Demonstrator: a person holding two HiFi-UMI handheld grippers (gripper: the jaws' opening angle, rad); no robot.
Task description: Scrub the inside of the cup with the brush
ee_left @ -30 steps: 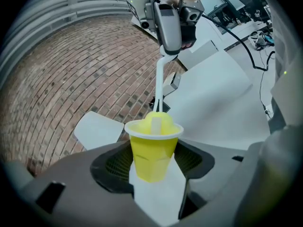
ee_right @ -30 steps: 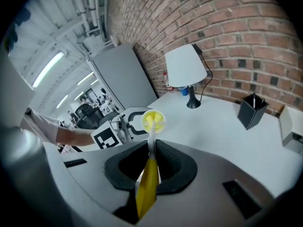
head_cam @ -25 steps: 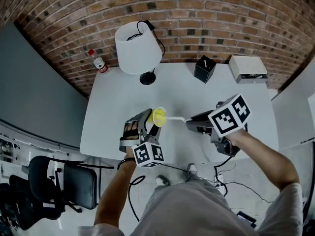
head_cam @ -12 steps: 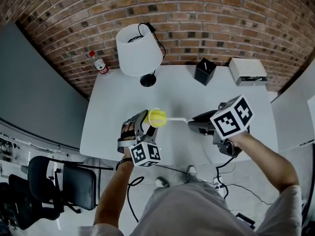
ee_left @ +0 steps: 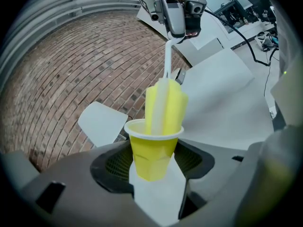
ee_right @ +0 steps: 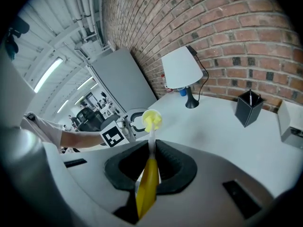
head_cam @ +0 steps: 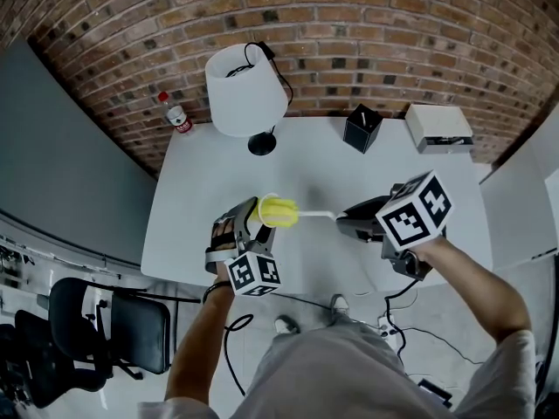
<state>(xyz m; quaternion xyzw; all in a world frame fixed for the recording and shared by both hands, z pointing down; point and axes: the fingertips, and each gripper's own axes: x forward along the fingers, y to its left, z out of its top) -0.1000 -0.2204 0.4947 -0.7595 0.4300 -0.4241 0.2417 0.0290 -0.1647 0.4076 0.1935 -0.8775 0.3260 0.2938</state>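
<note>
Head view: at the far left a black chair [head_cam: 106,321] stands on the floor beside the white bench [head_cam: 323,164]. At the bench's back left corner is a clear water bottle [head_cam: 177,115] with a red cap, and just to its right stands a table lamp [head_cam: 245,90] with a white shade and a black base. Nearer the front edge, the left tongs [head_cam: 251,221] are held above the bench; the left gripper view shows them closed on the lower body of a yellow plastic cup [ee_left: 150,150] with a white rim, its mouth turned toward the right tongs. The brush [ee_left: 164,105] has its yellow sponge head partly inside the cup, with the rest standing out past the rim. Its thin white stem runs right to the right tongs [head_cam: 360,221]. In the right gripper view those are shut tight on the brush's yellow handle. Farther right at the back of the bench are a black pen holder [head_cam: 362,123] and then a white box [head_cam: 441,122], well apart from both tongs.
</note>
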